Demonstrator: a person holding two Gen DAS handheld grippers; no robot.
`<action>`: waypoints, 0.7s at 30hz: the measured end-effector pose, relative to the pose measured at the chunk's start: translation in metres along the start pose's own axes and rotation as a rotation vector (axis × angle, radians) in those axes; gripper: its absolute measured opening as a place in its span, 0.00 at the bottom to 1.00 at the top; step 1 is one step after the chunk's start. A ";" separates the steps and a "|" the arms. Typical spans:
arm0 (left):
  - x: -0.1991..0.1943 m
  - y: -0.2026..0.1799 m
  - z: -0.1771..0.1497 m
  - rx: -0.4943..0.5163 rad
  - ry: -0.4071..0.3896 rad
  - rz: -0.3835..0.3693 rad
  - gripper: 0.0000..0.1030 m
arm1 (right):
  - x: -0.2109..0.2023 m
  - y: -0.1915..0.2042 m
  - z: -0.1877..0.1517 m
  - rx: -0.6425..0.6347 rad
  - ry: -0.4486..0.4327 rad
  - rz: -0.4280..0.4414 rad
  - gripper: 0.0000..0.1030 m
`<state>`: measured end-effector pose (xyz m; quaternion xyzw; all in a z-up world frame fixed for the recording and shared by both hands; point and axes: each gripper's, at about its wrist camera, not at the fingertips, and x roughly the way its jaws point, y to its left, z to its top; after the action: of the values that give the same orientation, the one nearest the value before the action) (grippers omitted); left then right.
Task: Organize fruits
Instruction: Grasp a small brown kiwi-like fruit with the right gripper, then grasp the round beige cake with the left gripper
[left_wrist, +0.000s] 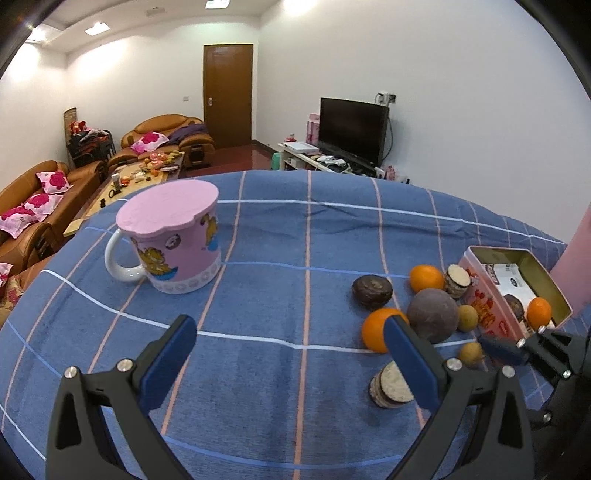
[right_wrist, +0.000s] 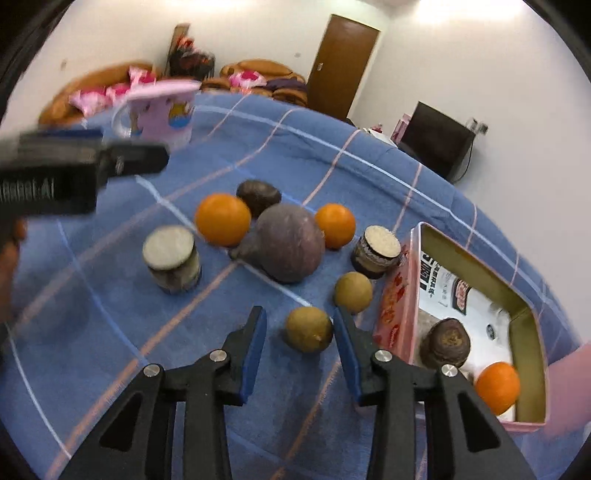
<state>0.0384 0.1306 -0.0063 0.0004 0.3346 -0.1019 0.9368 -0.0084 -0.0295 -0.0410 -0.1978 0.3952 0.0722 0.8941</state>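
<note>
Blue checked cloth (left_wrist: 280, 236) covers the whole table, and its far edge drops off toward a room with sofas and a dark TV. A pink mug (left_wrist: 173, 240) with a lid stands far on the left, with lots of bare cloth around it.

The left gripper (left_wrist: 291, 354) stands wide with nothing between its blue pads, over open cloth. Just right of it lie an orange (left_wrist: 375, 328), a big purple fruit (left_wrist: 432, 314) and a cut stick piece (left_wrist: 391, 384).

The right gripper (right_wrist: 299, 332) has its jaws narrow, with a small brown fruit (right_wrist: 308, 328) between them. The right pad is touching or almost touching the fruit; the left pad stands apart from it. A second small brown fruit (right_wrist: 352, 291) sits just behind.

To the right is the pink tin box (right_wrist: 395, 314), open on top, close to the right edge of the table. An orange (right_wrist: 496, 387) and a dark round fruit (right_wrist: 448, 341) lie inside it. Fruits crowd the cloth between the grippers and the box, so there is little room there.
</note>
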 end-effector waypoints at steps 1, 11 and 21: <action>0.000 -0.001 0.000 0.003 0.001 -0.012 1.00 | -0.001 0.000 -0.002 -0.005 0.004 0.001 0.28; 0.003 -0.035 -0.009 0.121 0.053 -0.164 0.93 | -0.039 -0.062 -0.013 0.260 -0.193 0.220 0.27; 0.031 -0.060 -0.020 0.184 0.181 -0.165 0.53 | -0.077 -0.094 -0.025 0.354 -0.309 0.158 0.27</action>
<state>0.0381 0.0675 -0.0375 0.0680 0.4057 -0.2085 0.8873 -0.0504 -0.1229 0.0281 0.0070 0.2743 0.1007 0.9563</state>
